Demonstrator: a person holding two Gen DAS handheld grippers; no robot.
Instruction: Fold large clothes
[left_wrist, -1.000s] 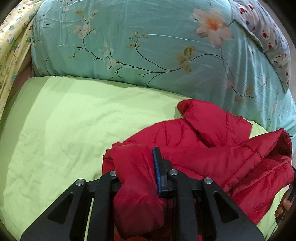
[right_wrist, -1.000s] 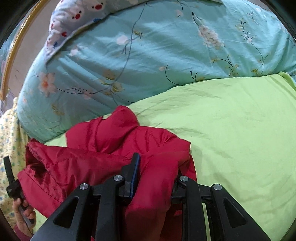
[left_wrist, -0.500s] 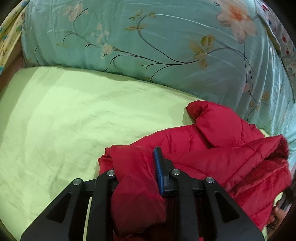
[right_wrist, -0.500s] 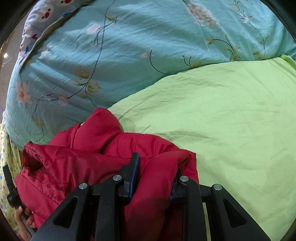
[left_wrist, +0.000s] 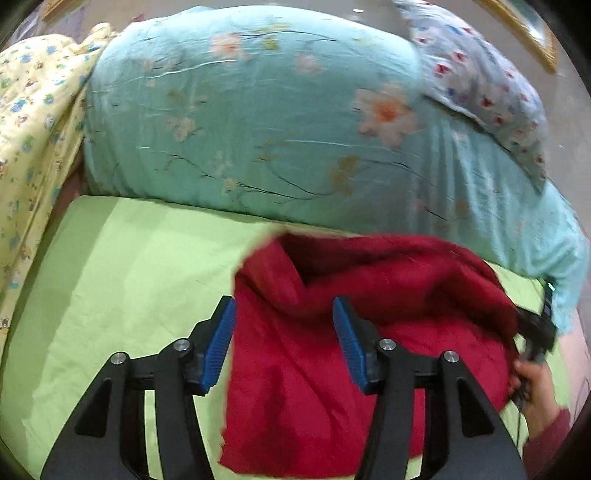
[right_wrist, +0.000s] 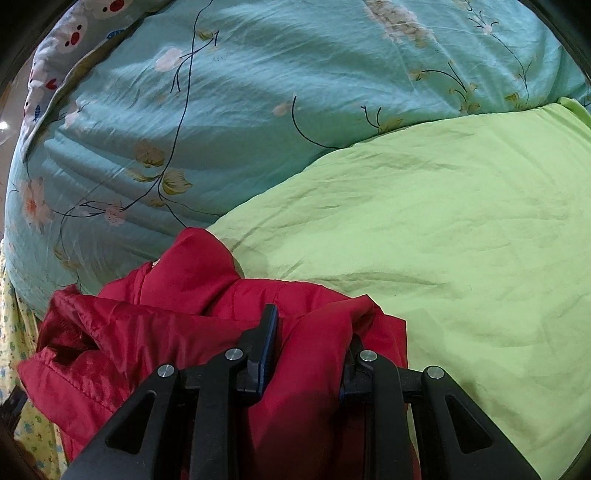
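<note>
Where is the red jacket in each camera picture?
Left wrist view: the red jacket fills the lower middle and right, lying between the open fingers of the left claw.
Right wrist view: it sits lower left, clamped in the right claw.
Shared landmark: the teal flowered quilt behind it, above the green sheet.

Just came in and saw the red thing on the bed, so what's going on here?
A person with a gripper in each hand is folding a red padded jacket on a bed with a green sheet. The right gripper is clamped on a bunch of the jacket's fabric. The left gripper is open, its blue pads spread wide with the jacket lying between them. A big teal floral quilt is piled behind. The jacket is bunched up, not yet a neat fold.
</note>
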